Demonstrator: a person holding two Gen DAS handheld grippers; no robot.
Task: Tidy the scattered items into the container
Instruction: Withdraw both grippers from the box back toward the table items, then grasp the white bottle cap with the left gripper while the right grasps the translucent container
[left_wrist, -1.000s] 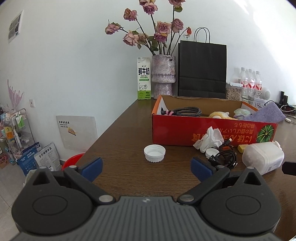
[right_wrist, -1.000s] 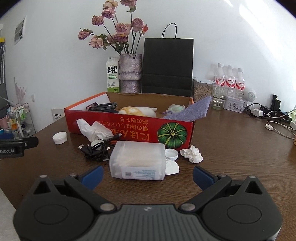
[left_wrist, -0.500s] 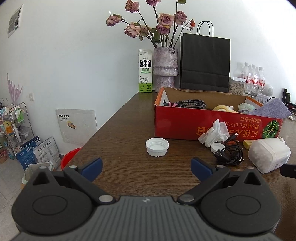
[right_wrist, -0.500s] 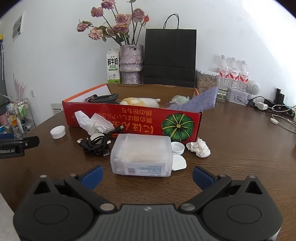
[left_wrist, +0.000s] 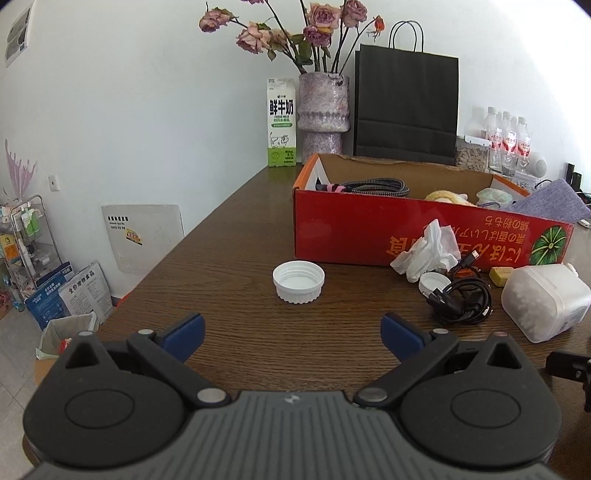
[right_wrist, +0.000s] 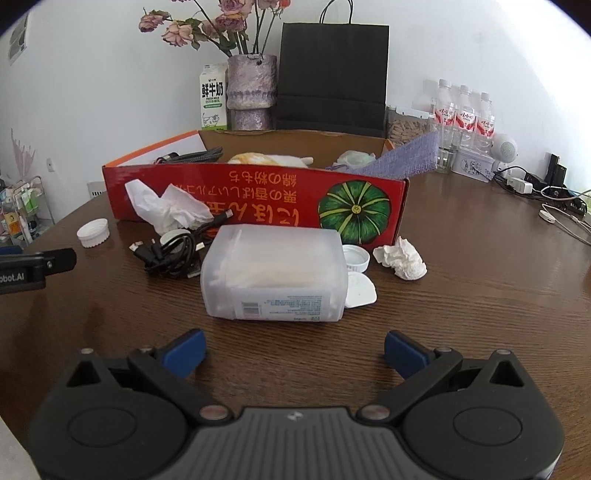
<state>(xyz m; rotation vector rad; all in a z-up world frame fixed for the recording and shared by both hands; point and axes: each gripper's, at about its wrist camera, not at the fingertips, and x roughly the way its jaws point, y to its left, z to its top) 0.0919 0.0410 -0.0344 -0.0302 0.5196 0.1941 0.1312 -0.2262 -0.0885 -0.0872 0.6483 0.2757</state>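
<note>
Partly tidied: some things are in the red box (left_wrist: 373, 236), several wait outside.
Left wrist view: left gripper (left_wrist: 291, 330) is open and empty; one white cap (left_wrist: 298, 280) lies ahead, near the box. Right wrist view: right gripper (right_wrist: 294, 350) is open and empty before one plastic tub (right_wrist: 275, 273); outside I count two tissues, three caps, one cable bundle (right_wrist: 171, 254).

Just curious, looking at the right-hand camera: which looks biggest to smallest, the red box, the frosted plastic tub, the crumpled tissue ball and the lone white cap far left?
1. red box
2. frosted plastic tub, though nearness inflates it
3. crumpled tissue ball
4. white cap
</note>
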